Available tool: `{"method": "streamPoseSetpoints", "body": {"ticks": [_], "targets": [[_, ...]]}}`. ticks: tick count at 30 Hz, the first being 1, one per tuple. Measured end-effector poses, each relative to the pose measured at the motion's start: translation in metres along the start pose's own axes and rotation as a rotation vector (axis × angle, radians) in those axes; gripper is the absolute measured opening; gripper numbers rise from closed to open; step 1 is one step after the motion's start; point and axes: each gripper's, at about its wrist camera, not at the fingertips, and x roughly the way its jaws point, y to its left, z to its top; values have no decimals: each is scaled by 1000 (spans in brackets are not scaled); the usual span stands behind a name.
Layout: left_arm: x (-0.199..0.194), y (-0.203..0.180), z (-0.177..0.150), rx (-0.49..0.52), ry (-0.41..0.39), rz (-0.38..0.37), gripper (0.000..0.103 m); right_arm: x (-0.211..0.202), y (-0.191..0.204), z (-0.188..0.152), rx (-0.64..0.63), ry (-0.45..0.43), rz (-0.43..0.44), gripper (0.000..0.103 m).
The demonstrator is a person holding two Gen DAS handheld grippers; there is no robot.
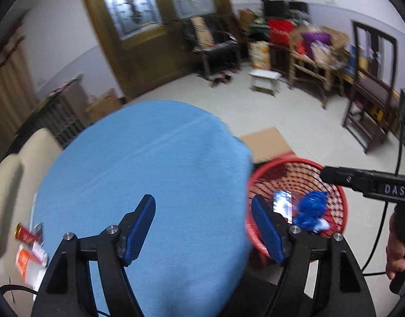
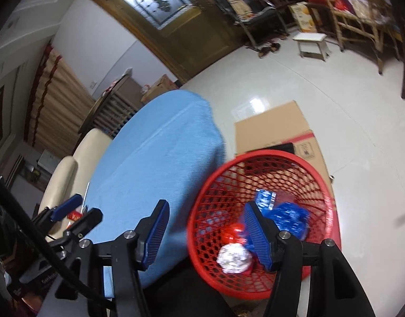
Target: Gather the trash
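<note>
- The left gripper [image 1: 203, 227] is seen with its jaws spread wide and nothing between them, above the blue-covered table [image 1: 149, 163].
- The right gripper [image 2: 205, 233] is seen roughly half open and empty, straddling the table edge and the red basket [image 2: 331, 203].
- In the basket, at 3 o'clock from the table, a crumpled blue wrapper [image 2: 291, 218], a foil ball [image 2: 234, 259], a red item [image 2: 232, 233] and a printed packet [image 2: 264, 198] are seen.
- Red and orange packets [image 1: 28, 248] are left at the table's 8 o'clock edge.
</note>
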Motion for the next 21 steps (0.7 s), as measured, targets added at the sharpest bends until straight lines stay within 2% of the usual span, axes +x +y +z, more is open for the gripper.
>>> {"method": "streamPoseSetpoints", "body": {"ticks": [11, 16, 21], "targets": [[-49, 109, -40, -210, -34, 225, 76, 10, 142, -13, -334, -44, 37, 65], [-74, 152, -63, -299, -45, 326, 76, 12, 198, -31, -442, -82, 58, 66], [-94, 178, -83, -359, -56, 391, 76, 14, 242, -50, -519, -104, 71, 66]]}}
